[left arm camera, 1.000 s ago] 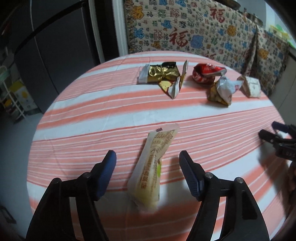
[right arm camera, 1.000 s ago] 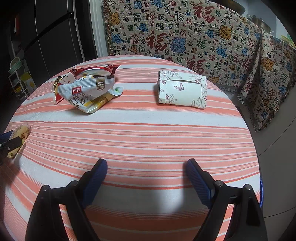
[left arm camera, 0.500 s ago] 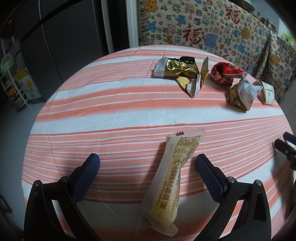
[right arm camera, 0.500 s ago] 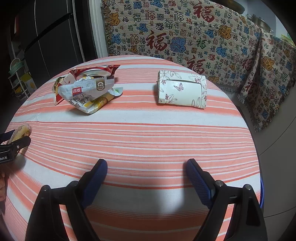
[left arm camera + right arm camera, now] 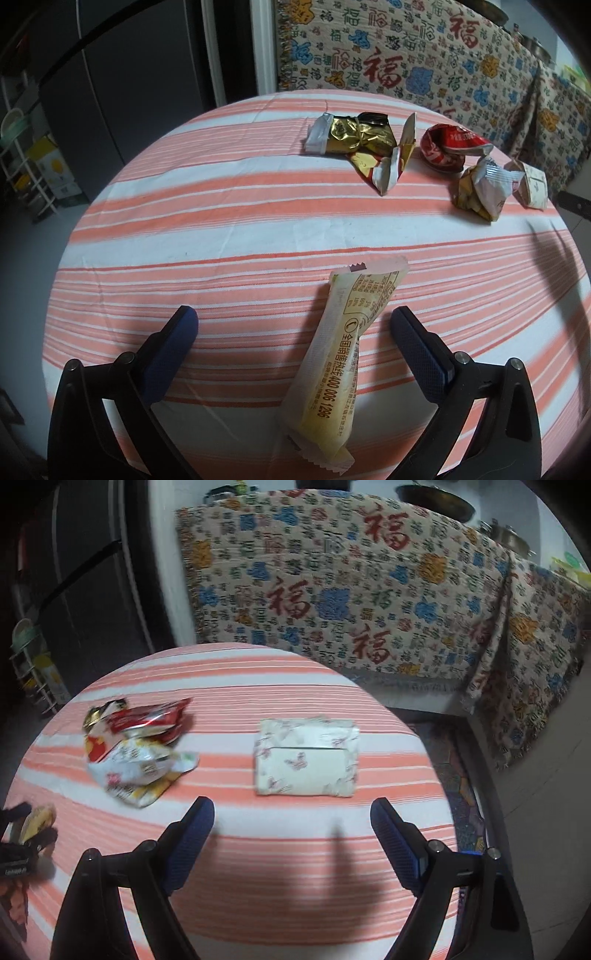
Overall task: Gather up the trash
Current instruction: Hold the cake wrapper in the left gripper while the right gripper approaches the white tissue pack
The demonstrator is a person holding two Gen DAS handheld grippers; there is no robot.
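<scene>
Pickup stage: left gripper (image 5: 293,334) gaped around yellow wrapper (image 5: 334,354) at lower centre, needing closure; right gripper (image 5: 291,834) open, empty.

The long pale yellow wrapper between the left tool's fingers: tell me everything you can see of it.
The long yellow wrapper is a slim, translucent plastic sleeve with crimped, serrated ends and dark printed text and numbers on its side. It looks puffed, and whether anything is inside cannot be told. It lies lengthwise on the striped tablecloth, between the open fingers of the left tool, neither visibly touching it. It sits apart from the other wrappers.
</scene>
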